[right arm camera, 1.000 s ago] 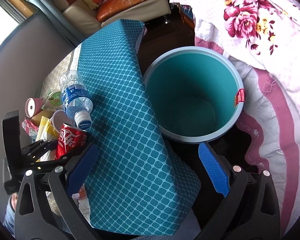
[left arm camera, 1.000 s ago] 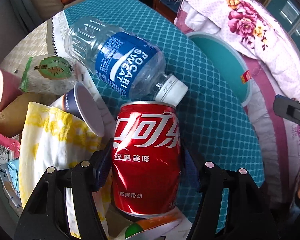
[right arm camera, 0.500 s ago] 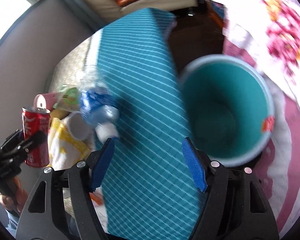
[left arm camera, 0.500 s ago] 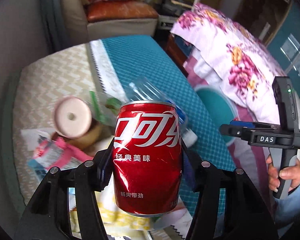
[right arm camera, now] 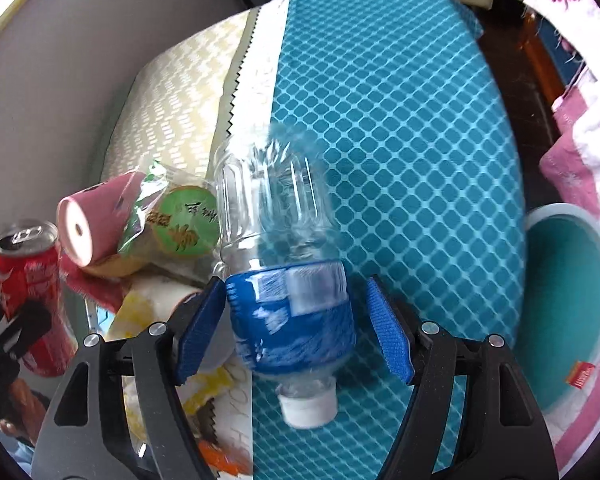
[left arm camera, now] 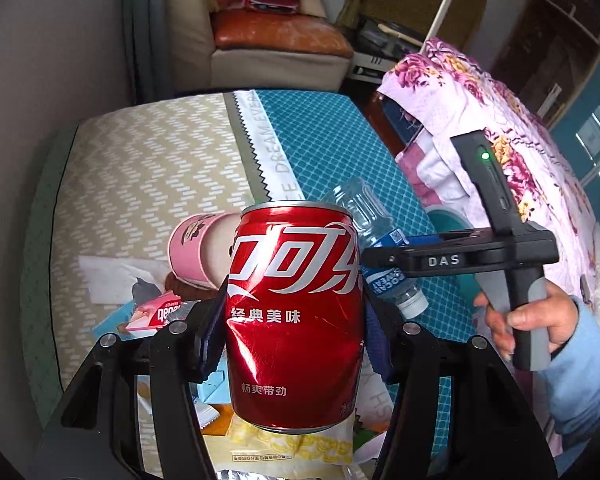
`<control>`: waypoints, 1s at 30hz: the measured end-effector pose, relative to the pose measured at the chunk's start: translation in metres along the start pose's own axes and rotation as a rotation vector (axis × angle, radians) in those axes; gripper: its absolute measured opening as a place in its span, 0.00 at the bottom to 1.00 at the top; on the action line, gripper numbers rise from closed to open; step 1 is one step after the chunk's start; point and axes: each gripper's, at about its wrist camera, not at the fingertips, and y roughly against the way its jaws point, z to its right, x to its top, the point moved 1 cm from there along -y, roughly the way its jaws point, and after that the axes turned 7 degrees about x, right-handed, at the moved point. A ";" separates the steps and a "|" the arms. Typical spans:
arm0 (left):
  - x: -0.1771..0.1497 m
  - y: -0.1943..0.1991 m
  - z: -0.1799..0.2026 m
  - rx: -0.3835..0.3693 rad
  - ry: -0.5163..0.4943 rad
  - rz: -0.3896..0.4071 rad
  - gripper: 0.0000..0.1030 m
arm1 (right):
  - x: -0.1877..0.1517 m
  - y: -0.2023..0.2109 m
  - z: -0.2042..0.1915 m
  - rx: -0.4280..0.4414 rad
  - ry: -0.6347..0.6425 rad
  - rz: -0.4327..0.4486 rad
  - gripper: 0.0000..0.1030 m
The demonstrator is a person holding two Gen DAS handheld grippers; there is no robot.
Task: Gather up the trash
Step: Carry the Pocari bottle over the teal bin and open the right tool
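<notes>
Teal diamond-patterned cloth [right arm camera: 400, 128] over table, cream sofa [left arm camera: 260, 52] behind, floral bedding [left arm camera: 520, 152] beside

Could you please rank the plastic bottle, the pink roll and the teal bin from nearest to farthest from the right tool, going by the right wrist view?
1. Plastic bottle: between the right tool's pads.
2. Pink roll: upper left, among the wrappers.
3. Teal bin: far right, off the bed's edge.

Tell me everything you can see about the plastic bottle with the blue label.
The plastic bottle is clear and ribbed, seemingly empty, with a blue wrap label and white screw cap. It lies on its side on the teal checked cover, cap toward the camera, beside a green-labelled packet. The right gripper straddles the labelled part; its blue pads look just short of contact.
</notes>
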 end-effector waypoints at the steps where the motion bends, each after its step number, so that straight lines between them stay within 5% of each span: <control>1: 0.000 -0.001 0.001 -0.001 -0.002 -0.002 0.57 | 0.000 -0.004 0.001 0.008 -0.004 -0.005 0.66; 12: 0.006 -0.004 0.035 -0.020 -0.066 0.007 0.57 | -0.041 0.064 0.022 0.037 -0.075 0.137 0.60; 19: 0.014 -0.029 0.105 -0.064 -0.177 -0.018 0.57 | -0.075 0.125 0.078 -0.003 -0.178 0.234 0.60; 30: 0.022 -0.090 0.215 -0.113 -0.329 -0.079 0.57 | -0.105 0.153 0.160 -0.050 -0.336 0.308 0.60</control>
